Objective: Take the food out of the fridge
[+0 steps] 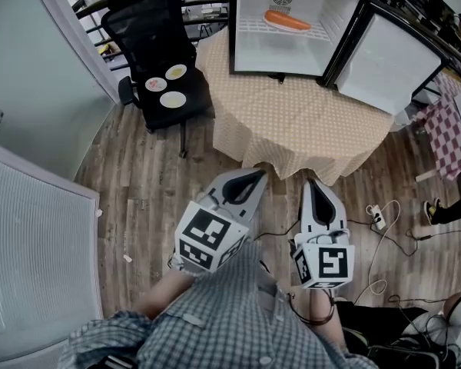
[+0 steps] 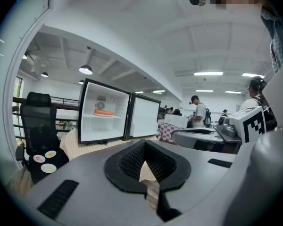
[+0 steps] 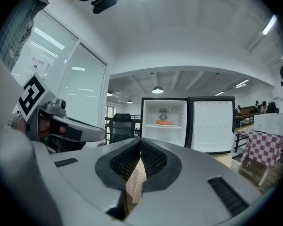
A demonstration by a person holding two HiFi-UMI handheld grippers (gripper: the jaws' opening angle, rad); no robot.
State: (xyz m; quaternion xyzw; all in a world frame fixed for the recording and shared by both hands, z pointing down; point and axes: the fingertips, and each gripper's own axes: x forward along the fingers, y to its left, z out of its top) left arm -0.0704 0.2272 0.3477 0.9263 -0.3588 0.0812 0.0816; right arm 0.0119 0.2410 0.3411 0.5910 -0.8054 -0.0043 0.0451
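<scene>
On a round table (image 1: 292, 125) draped in a beige checked cloth, at the top of the head view, stands a small fridge (image 1: 253, 48) with its door (image 1: 384, 64) swung wide open to the right. One orange-red sausage (image 1: 287, 21) lies on the fridge's upper shelf, the only food inside; it also shows small and far off in the left gripper view (image 2: 104, 112) and the right gripper view (image 3: 164, 123). Left of the table is a black office chair (image 1: 150, 29) with three small plates (image 1: 173, 99) on its seat. Low in the head view, over a wooden floor (image 1: 154, 183), the person holds both tools side by side, pointing toward the table and well apart from the fridge. The left gripper (image 1: 252, 175) has its jaws pressed together with nothing between them, as its own view confirms (image 2: 144, 149). The right gripper (image 1: 313, 183) likewise has its jaws closed tip to tip and holds nothing (image 3: 140, 145). A checked shirt sleeve (image 1: 215, 321) fills the bottom edge. White cables and a power strip (image 1: 378, 217) lie on the floor at right
</scene>
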